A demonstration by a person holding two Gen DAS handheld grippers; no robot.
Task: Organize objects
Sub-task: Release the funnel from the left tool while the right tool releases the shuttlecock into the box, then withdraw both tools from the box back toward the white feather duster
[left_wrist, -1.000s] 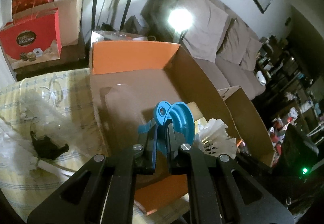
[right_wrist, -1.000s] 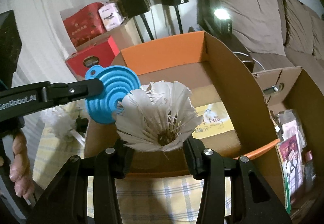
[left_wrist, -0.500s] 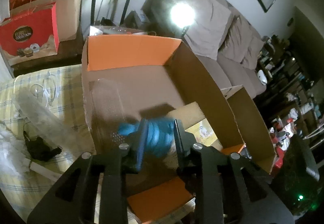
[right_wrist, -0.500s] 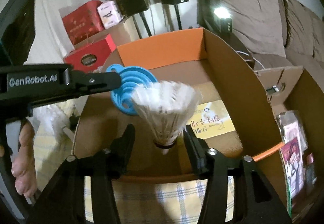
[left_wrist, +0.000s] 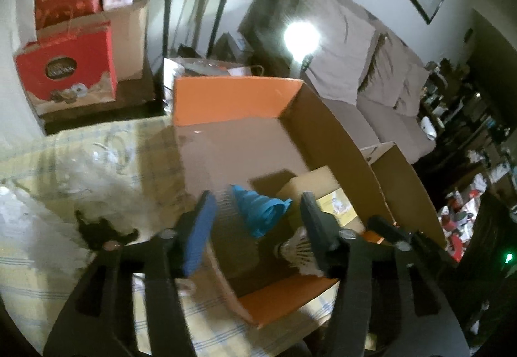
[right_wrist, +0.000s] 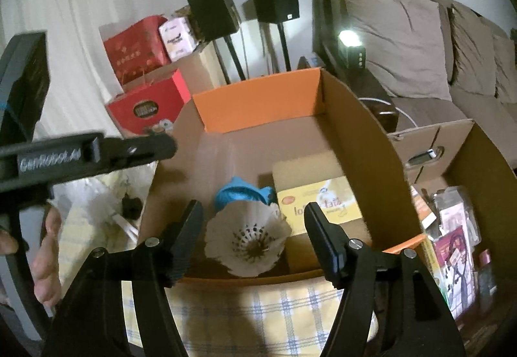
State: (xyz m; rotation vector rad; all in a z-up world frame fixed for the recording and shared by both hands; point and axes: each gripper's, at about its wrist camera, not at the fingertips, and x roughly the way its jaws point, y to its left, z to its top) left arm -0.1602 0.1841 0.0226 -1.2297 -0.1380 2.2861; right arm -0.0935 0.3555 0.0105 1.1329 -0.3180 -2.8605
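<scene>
An open cardboard box (left_wrist: 326, 127) (right_wrist: 365, 143) with orange flaps sits on a yellow checked cloth. A blue funnel (left_wrist: 258, 211) (right_wrist: 240, 192) lies on the box floor. A white shuttlecock (right_wrist: 247, 240) (left_wrist: 295, 252) lies beside it near the front wall. My left gripper (left_wrist: 255, 224) is open and empty above the funnel. My right gripper (right_wrist: 253, 237) is open and empty above the shuttlecock. The left gripper's body (right_wrist: 84, 156) shows at the left of the right wrist view.
A yellow-labelled carton (right_wrist: 318, 198) lies in the box at the right. White feathery and clear plastic items with a black piece (left_wrist: 100, 227) lie on the cloth left of the box. Red gift boxes (left_wrist: 68, 72), speakers and a sofa stand behind. A second carton (right_wrist: 458, 182) stands right.
Both grippers opened. The blue funnel dropped from the left gripper and the shuttlecock dropped from the right gripper; both now lie in the box.
</scene>
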